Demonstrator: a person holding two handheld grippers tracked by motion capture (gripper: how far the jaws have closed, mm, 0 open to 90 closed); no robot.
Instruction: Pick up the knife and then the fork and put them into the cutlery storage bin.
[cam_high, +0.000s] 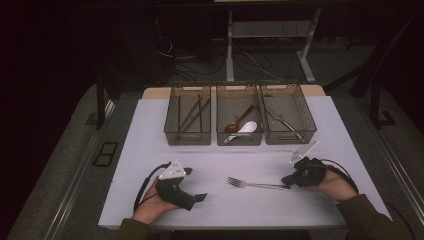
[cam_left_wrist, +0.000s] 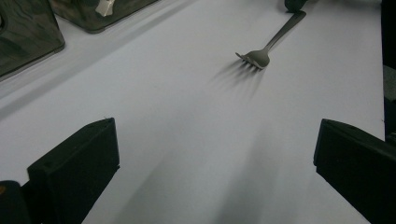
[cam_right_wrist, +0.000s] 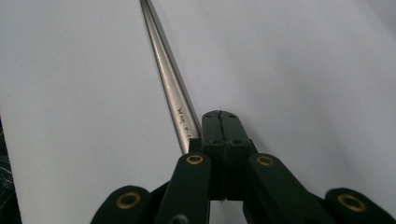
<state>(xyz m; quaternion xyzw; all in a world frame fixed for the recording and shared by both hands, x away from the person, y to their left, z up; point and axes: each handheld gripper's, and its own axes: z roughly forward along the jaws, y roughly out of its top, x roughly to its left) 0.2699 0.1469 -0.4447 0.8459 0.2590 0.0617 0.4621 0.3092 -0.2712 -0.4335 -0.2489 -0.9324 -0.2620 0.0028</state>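
At the lower left of the high view my left gripper rests in my left hand on the white rectangular surface. Its fingers stand wide apart with nothing between them; in the left gripper view they rise at the two bottom corners with bare surface in the gap.

Right of it, in the lower middle of the high view, the silver metal fork lies flat on the surface, tines to the left, handle running right. In the left gripper view it sits at the upper right, tines toward me.

At the lower right my right gripper lies low in my right hand, at the end of the fork's handle. In the right gripper view its fingers are pressed together, and the handle runs along their left side, touching them, up toward the top of the frame. I cannot tell whether the handle's end is pinched.

Across the upper middle of the high view stand three dark see-through bins side by side: the left bin holds dark chopsticks, the middle bin a red spoon and a white spoon, the right bin metal cutlery.
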